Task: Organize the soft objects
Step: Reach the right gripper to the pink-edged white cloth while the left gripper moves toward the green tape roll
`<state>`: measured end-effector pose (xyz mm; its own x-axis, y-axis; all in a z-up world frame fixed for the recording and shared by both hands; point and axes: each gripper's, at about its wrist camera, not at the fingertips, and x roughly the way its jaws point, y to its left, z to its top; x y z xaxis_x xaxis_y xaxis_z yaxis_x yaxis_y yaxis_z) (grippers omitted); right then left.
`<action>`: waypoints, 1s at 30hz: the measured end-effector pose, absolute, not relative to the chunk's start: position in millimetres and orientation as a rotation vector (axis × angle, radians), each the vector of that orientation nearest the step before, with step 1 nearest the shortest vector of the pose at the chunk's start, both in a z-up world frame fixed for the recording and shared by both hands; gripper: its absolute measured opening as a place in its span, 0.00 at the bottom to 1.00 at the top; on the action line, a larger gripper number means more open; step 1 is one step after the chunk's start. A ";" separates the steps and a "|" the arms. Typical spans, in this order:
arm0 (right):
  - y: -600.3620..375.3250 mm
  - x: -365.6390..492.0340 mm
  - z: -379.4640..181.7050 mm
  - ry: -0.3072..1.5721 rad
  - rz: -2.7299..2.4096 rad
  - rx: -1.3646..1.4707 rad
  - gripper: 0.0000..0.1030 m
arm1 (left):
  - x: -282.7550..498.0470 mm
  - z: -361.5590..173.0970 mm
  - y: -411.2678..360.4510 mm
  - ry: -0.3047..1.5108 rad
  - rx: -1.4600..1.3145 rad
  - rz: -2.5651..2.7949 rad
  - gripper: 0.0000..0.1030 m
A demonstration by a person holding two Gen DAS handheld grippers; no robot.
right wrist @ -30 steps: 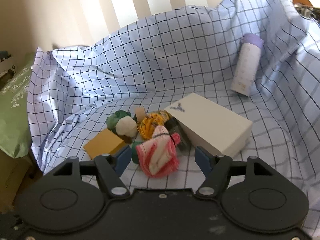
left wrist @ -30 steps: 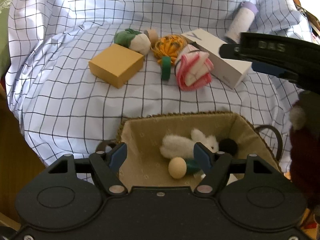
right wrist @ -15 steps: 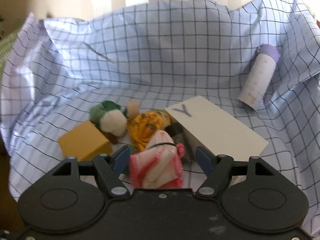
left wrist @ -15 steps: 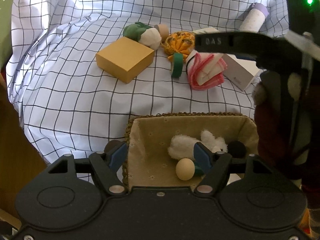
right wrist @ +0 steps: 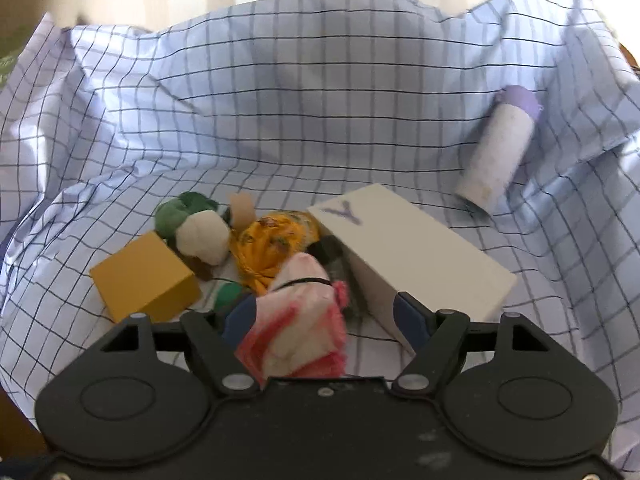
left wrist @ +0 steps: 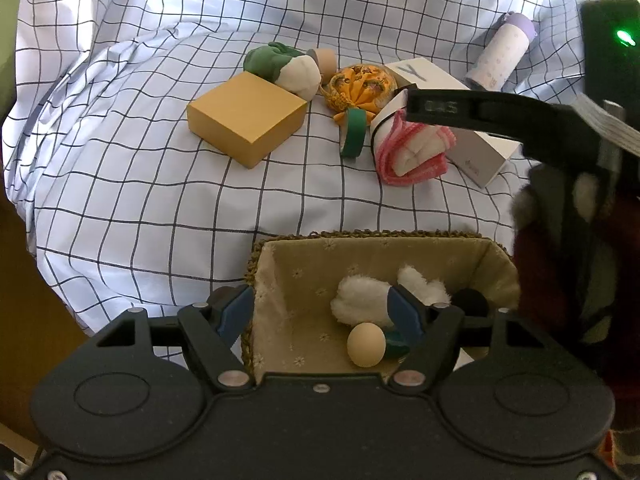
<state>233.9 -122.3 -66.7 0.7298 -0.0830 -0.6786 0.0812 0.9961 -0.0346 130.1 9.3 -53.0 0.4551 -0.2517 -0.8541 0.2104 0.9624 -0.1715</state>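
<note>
A rolled pink-and-white towel (right wrist: 300,328) lies on the checked cloth, between the open jaws of my right gripper (right wrist: 326,320); it also shows in the left wrist view (left wrist: 412,152) under the right gripper's black body. A green-and-white plush (right wrist: 196,228) and an orange patterned pouch (right wrist: 276,240) lie behind it. My left gripper (left wrist: 322,312) is open above a lined woven basket (left wrist: 280,264) that holds a white fluffy toy (left wrist: 364,296), a beige egg (left wrist: 366,344) and a dark ball (left wrist: 470,300).
A yellow box (left wrist: 246,118), a white box (right wrist: 412,256), a green tape roll (left wrist: 354,132) and a lilac-capped bottle (right wrist: 500,152) lie on the cloth. A wooden edge (left wrist: 24,280) runs at the left. A dark red sleeve (left wrist: 576,272) fills the right side.
My right gripper has moved forward and down onto the pink towel, which is now between its jaws. My left gripper has shifted slightly over the basket.
</note>
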 end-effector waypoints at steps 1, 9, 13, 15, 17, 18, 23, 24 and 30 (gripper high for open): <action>-119.1 237.4 -68.3 0.751 -0.086 -0.006 0.72 | 129.9 -52.8 10.1 1.063 -0.046 -0.286 0.67; -132.5 234.3 -77.0 0.864 -0.181 -0.046 0.73 | 130.5 -48.9 17.6 1.062 -0.089 -0.299 0.67; -151.4 221.8 -74.7 0.893 -0.239 0.014 0.73 | 135.7 -43.9 16.9 1.035 -0.079 -0.299 0.67; -155.2 215.1 -75.4 0.901 -0.258 0.023 0.73 | 141.2 -41.6 15.5 1.022 -0.072 -0.294 0.67; -157.0 210.0 -76.3 0.909 -0.261 0.034 0.73 | 147.1 -38.5 12.7 1.002 -0.057 -0.284 0.67; -157.3 208.0 -75.9 0.911 -0.260 0.043 0.73 | 150.4 -36.5 11.2 0.989 -0.048 -0.281 0.67; -155.0 202.1 -68.3 0.897 -0.234 0.063 0.73 | 172.1 -28.5 -1.1 0.924 0.003 -0.258 0.67; -155.5 200.3 -66.5 0.891 -0.225 0.065 0.73 | 177.7 -27.7 -2.6 0.913 0.010 -0.250 0.67; -157.1 196.2 -62.5 0.869 -0.196 0.064 0.74 | 209.1 -33.3 -14.6 0.911 0.026 -0.261 0.67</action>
<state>196.2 -157.1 -62.5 0.6291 -0.1452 -0.7636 0.1973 0.9801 -0.0238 209.1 -14.6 -33.3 0.5838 -0.2129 -0.7835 0.2347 0.9681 -0.0881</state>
